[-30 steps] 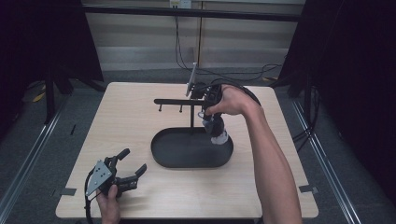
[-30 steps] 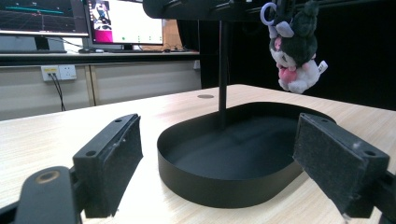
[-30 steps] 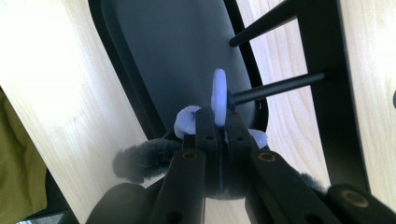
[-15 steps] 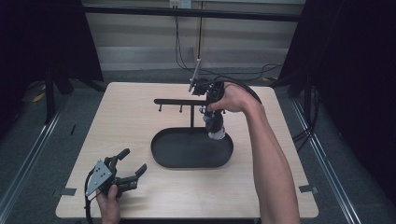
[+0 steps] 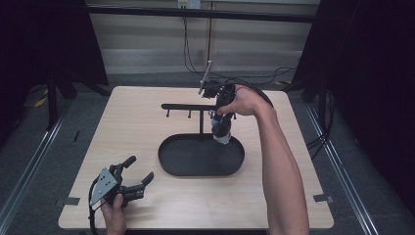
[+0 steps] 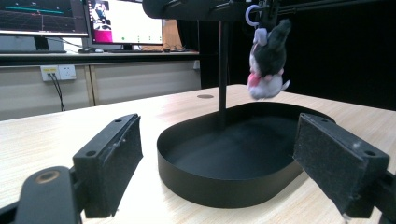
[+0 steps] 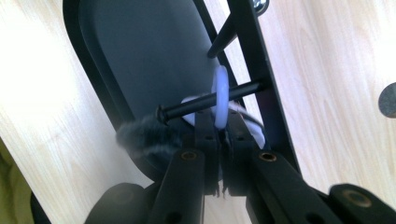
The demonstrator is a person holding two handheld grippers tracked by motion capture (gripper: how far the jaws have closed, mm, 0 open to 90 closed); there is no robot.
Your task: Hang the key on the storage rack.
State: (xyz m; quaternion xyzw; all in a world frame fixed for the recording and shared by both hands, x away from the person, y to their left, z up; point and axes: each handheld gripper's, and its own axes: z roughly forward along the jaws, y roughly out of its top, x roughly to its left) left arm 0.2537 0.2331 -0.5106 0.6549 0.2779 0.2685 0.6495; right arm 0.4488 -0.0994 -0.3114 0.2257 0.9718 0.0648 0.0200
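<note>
Right gripper (image 7: 219, 140) fingers clamped on plush's white ring (image 7: 221, 100), threaded on rack peg (image 7: 210, 100) above tray (image 5: 169, 159); left gripper (image 5: 134, 178) wide open, empty; releasing askew may drop plush.

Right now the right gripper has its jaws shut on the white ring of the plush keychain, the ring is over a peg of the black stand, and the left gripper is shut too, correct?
Not quite. The left gripper is open: the left gripper view shows its jaws wide apart with nothing between them. The rest holds: the right gripper is shut on the white ring of the plush keychain, threaded over a peg of the black stand.
</note>
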